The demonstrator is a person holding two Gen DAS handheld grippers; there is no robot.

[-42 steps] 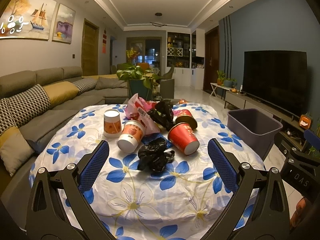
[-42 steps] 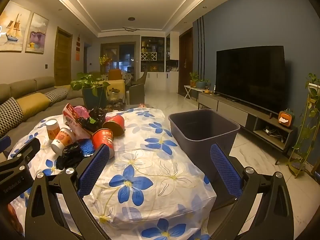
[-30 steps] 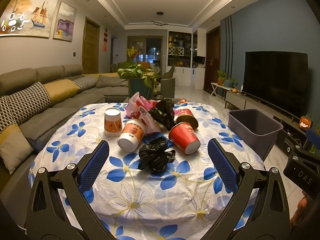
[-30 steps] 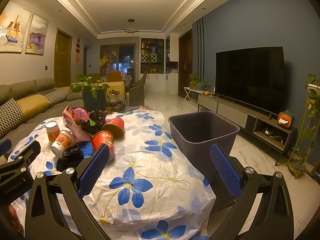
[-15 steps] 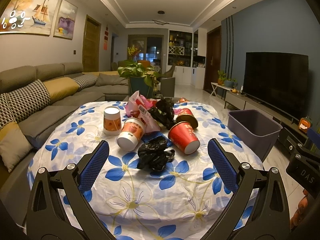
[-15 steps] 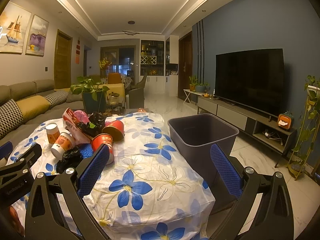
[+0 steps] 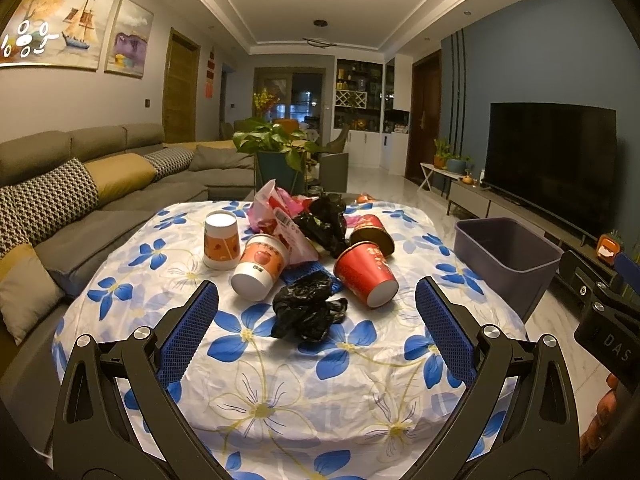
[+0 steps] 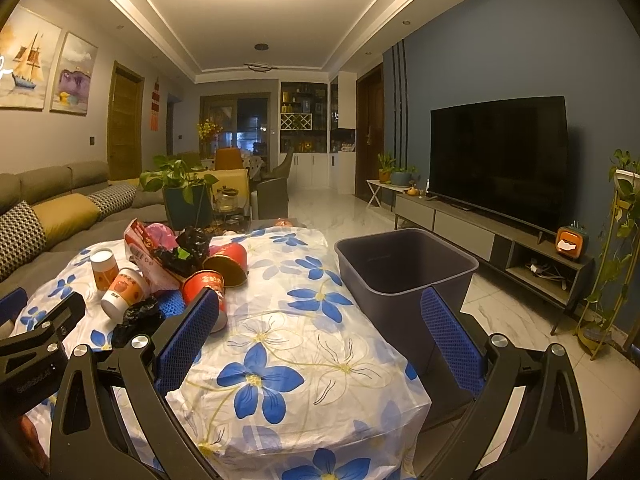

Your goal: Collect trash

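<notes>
Here, left gripper (image 7: 316, 320) level, jaws wide, facing trash pile (image 7: 304, 248).

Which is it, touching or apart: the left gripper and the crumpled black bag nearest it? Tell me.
Apart. The left wrist view shows the left gripper open, both pads clear of the black bag, with flowered tablecloth visible between each pad and the bag.

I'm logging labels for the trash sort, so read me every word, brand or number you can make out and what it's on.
"DAS": white letters on the right gripper body, cut off at the frame edge.
Left gripper body: embossed lettering, too faint to read.
Pink snack bag: barcode sticker, digits too small.
Orange-and-white cups: printed characters, blurred.
Red cups: gold print, unreadable.
</notes>
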